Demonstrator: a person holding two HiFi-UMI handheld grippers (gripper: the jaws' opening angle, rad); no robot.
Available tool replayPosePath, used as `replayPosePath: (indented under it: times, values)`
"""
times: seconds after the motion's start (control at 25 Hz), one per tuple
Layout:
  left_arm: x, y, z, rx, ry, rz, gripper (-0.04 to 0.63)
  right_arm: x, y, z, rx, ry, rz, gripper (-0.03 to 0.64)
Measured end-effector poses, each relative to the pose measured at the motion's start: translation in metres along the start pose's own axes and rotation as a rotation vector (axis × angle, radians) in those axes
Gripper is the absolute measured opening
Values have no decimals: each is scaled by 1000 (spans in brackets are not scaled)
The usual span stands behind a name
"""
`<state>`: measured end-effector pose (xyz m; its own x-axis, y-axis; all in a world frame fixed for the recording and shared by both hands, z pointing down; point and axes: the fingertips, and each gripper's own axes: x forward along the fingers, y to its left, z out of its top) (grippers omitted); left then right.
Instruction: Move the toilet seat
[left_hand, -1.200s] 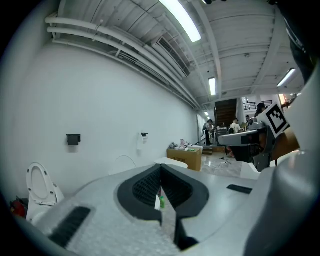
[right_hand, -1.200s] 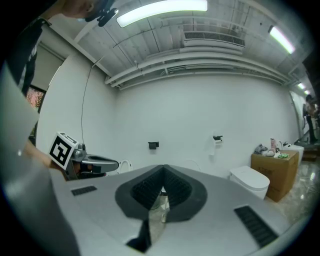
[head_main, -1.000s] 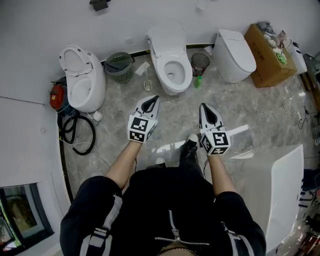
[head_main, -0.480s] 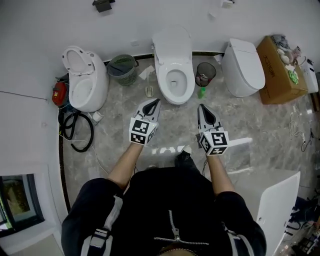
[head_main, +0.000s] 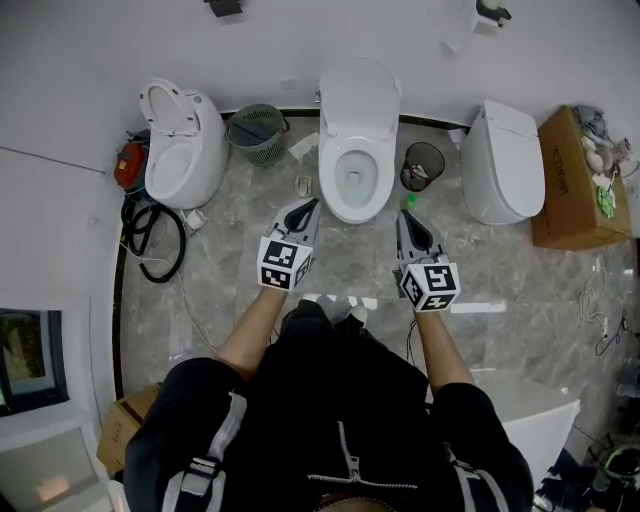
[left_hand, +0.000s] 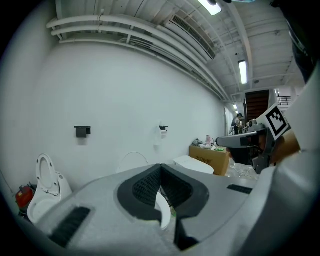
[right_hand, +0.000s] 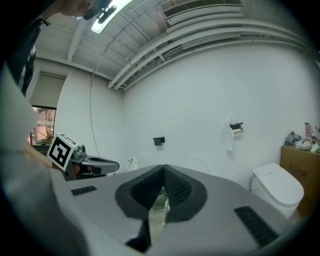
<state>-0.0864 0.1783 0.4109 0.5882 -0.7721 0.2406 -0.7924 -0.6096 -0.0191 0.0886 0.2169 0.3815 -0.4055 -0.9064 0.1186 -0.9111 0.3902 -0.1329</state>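
The middle toilet (head_main: 352, 178) stands against the far wall, its lid (head_main: 358, 95) raised and the seat ring (head_main: 335, 185) down around the open bowl. Both grippers hover over the marble floor just in front of it. My left gripper (head_main: 311, 203) is shut and empty, its tip near the bowl's front left. My right gripper (head_main: 400, 214) is shut and empty too, off the bowl's front right. The left gripper view has its jaws (left_hand: 161, 165) pressed together with the raised lid (left_hand: 132, 159) beyond. The right gripper's jaws (right_hand: 163, 167) are likewise closed.
A second toilet (head_main: 180, 150) with its lid up stands at the left, a closed one (head_main: 505, 160) at the right. A green basket (head_main: 255, 133), a black wire bin (head_main: 422, 165), a green bottle (head_main: 408, 200), a cardboard box (head_main: 575, 180) and black hoses (head_main: 150, 235) flank them.
The person has walked forward: the middle toilet now lies centred and closer ahead of both grippers. Both stayed shut and kept their spacing.
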Motion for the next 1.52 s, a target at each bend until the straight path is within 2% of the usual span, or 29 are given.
replayPosePath:
  times: [0.2,0.44,0.76,1.12,1.52]
  values:
    - [25,7,-1,-13,12,20,3,26,-16,-5,7,18,37,3]
    - [64,38,-2,-31,9,32,3,74,-32,-5,-1,30,50,3]
    - [139,105,11,-50,2,17,3,167,-69,13,-12,41,24,3]
    - [197,183,18,-51,19,-26,3,257,-79,30,-6,52,-20,3]
    - [235,201,10,-74,44,-43,3,291,-96,18,-1,90,-15,3]
